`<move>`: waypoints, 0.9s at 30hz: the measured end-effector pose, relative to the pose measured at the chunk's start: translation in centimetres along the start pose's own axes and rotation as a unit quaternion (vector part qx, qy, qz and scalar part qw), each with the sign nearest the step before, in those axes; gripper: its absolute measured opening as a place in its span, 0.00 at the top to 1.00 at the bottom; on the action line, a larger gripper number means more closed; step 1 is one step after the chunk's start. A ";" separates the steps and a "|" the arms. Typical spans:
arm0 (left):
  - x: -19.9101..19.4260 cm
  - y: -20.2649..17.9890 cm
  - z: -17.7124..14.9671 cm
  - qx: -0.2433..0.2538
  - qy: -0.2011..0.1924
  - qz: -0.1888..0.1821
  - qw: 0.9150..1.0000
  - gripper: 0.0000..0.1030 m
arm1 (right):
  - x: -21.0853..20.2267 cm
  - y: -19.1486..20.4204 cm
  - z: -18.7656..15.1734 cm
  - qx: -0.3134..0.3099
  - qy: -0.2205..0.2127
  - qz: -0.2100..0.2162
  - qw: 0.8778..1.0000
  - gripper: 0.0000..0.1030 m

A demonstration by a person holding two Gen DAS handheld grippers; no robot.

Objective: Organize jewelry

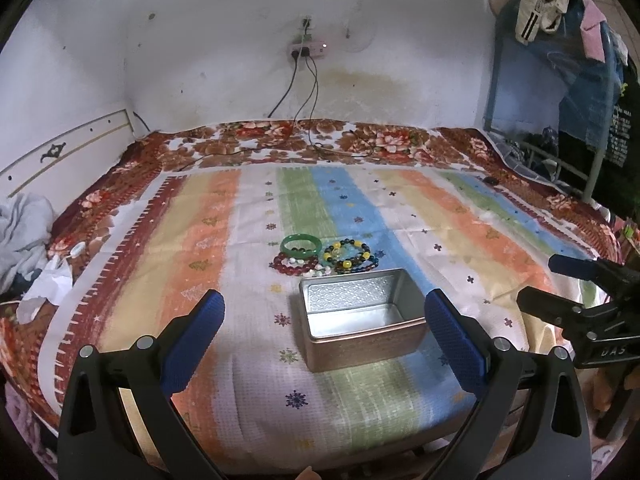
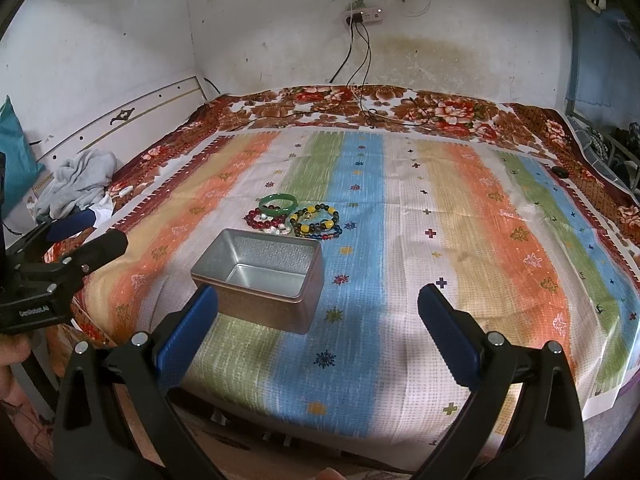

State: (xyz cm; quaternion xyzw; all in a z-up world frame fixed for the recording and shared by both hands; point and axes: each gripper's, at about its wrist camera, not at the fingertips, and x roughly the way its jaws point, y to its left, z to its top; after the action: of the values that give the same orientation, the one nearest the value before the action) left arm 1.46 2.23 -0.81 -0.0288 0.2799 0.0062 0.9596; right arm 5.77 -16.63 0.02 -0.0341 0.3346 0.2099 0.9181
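An open metal tin stands empty on the striped bedspread. Just behind it lies a cluster of bracelets: a green bangle, a red bead bracelet, a yellow-and-dark bead bracelet and a white bead one. My left gripper is open and empty, near the bed's front edge with the tin between its fingers in view. My right gripper is open and empty, to the right of the tin. Each gripper shows in the other's view.
The striped sheet covers a floral blanket. Cables hang from a wall socket onto the bed's far side. Crumpled clothes lie at the left by the headboard. A small black object lies far right. A metal rack stands right.
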 end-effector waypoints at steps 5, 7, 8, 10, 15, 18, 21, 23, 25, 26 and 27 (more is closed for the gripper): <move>0.2 0.2 0.0 0.001 0.002 0.004 1.000 0.05 | -0.2 0.0 -0.3 -0.001 0.001 -0.001 1.000 0.05; 0.4 0.3 0.0 -0.002 0.008 0.006 1.000 0.05 | -0.1 0.0 -0.4 -0.002 0.002 -0.001 1.000 0.05; 0.5 0.4 0.0 -0.003 0.012 0.005 1.000 0.05 | -0.2 0.1 -0.4 -0.003 0.002 -0.001 1.000 0.05; 0.4 0.1 -0.3 -0.003 0.017 -0.001 1.000 0.05 | -0.2 0.2 -0.2 -0.003 0.001 -0.002 1.000 0.05; 0.7 -0.3 -0.5 0.005 0.024 0.012 1.000 0.05 | 0.2 0.0 -0.3 -0.002 0.001 -0.002 1.000 0.05; 0.7 -0.5 -0.6 0.012 0.024 0.014 1.000 0.05 | 0.3 0.2 -0.1 -0.002 0.002 -0.002 1.000 0.05; 0.4 -0.5 -0.3 0.018 0.020 0.018 0.999 0.05 | 0.2 0.1 -0.5 0.000 0.003 -0.001 1.000 0.05; 0.3 -0.7 -0.3 0.022 0.019 0.021 0.999 0.05 | 0.3 -0.2 -1.0 0.005 0.005 -0.002 1.000 0.05; 0.4 -0.7 -0.3 0.023 0.021 0.019 0.999 0.05 | 0.3 -0.2 -0.1 0.005 0.007 0.000 1.000 0.05; 0.4 -0.7 -0.3 0.022 0.021 0.020 0.999 0.05 | 0.3 -0.3 -0.2 0.006 0.007 -0.001 1.000 0.05; 0.4 -0.6 -0.3 0.022 0.021 0.019 0.999 0.05 | 0.2 -0.3 0.0 0.006 0.006 -0.008 1.000 0.05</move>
State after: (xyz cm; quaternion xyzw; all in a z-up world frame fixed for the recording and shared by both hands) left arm 1.67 1.57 -1.25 -0.0028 0.3007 0.0175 0.9535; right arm 6.01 -16.83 -0.16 -0.0322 0.3414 0.2007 0.9177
